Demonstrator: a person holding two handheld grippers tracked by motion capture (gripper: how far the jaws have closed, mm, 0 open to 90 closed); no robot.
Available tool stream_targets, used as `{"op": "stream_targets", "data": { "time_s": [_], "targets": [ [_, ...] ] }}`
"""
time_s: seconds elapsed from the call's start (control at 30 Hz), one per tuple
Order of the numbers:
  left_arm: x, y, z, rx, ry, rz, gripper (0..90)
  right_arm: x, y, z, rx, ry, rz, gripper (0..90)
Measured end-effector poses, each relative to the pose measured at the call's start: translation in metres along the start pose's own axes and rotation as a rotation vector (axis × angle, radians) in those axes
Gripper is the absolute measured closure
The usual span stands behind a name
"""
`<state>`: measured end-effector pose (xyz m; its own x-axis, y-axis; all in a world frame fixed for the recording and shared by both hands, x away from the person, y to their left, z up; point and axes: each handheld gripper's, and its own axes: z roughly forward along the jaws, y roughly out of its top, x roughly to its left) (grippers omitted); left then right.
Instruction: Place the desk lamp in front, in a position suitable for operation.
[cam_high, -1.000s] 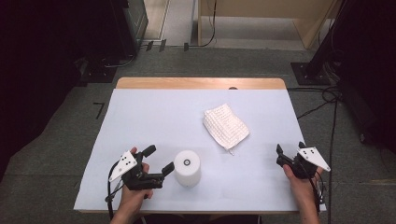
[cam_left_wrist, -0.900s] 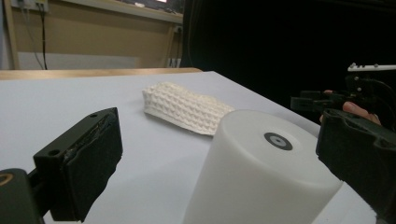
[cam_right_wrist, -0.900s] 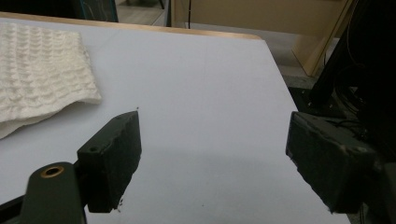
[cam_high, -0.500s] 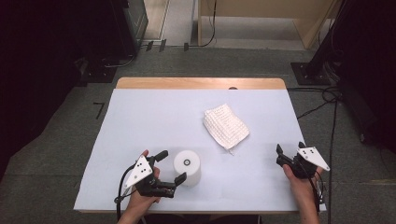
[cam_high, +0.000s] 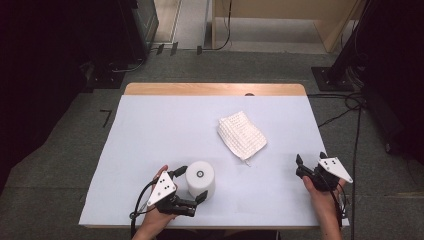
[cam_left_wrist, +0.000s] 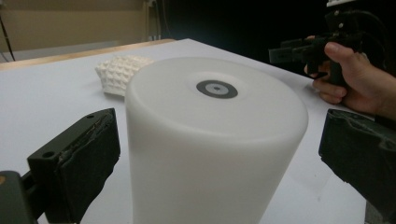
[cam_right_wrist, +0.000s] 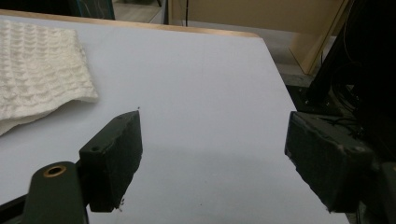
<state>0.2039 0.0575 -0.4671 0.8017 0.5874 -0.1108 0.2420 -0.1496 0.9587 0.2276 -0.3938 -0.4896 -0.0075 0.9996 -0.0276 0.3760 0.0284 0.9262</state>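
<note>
The left gripper (cam_high: 192, 186) sits at the near edge of the table (cam_high: 150, 130), jaws spread wide, and the white cylinder (cam_high: 200, 177) stands upright right between them. In the left gripper view the cylinder (cam_left_wrist: 215, 140) rises squarely in the gap, a sliver of space showing on each side, neither pad touching it. A white waffle cloth (cam_high: 241, 135) lies beyond, toward the middle of the table, well apart. Over at the near right corner, the right gripper (cam_high: 310, 162) rests with jaws apart over bare tabletop, holding nothing.
</note>
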Motion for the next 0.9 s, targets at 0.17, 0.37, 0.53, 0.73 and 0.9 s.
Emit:
{"op": "stream_targets", "data": {
  "time_s": [0.17, 0.37, 0.53, 0.73, 0.9],
  "targets": [
    [-0.001, -0.005, 0.006, 0.054, 0.013, 0.021, 0.0, 0.0, 0.0, 0.001, 0.004, -0.003, -0.001, 19.6],
    [0.0, -0.01, 0.012, 0.091, 0.01, 0.007, 0.0, 0.001, 0.0, 0.001, 0.006, -0.007, -0.006, 19.8],
    [-0.001, -0.012, 0.016, 0.11, 0.031, 0.017, 0.0, 0.001, 0.0, 0.002, 0.011, -0.008, -0.008, 19.8],
    [-0.002, -0.011, 0.021, 0.137, 0.088, 0.022, 0.0, 0.001, 0.0, 0.002, 0.014, -0.012, -0.011, 20.0],
    [-0.002, -0.01, 0.023, 0.14, 0.096, 0.019, 1.0, 0.002, 0.001, 0.003, 0.017, -0.016, -0.018, 20.2]
  ]
}}
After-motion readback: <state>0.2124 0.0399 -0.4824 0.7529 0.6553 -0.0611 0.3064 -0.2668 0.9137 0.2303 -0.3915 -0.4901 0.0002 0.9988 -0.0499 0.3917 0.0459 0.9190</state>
